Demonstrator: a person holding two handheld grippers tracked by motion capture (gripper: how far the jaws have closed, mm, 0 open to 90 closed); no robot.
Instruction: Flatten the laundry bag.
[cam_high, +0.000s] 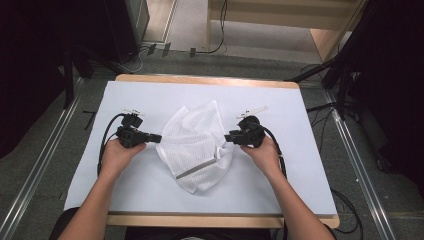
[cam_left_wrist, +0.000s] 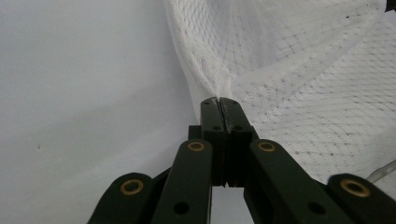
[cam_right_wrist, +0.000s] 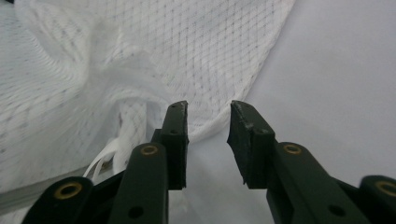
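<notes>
A white mesh bag (cam_high: 197, 142) lies crumpled in the middle of the table, with a grey zipper strip near its front. My left gripper (cam_high: 157, 138) is at the bag's left edge. In the left gripper view its jaws are pressed together on a pinch of the mesh bag (cam_left_wrist: 280, 70), with the left gripper (cam_left_wrist: 219, 100) tips meeting at the fabric's edge. My right gripper (cam_high: 228, 137) is at the bag's right edge. In the right gripper view the right gripper (cam_right_wrist: 208, 109) stands open, its jaws either side of the hem of the mesh bag (cam_right_wrist: 140, 60).
White paper (cam_high: 280, 170) covers the wooden table (cam_high: 210, 80). Cables trail from both grippers. Metal rails (cam_high: 45, 160) run along the floor on both sides, and black stands (cam_high: 340, 75) rise at the far right.
</notes>
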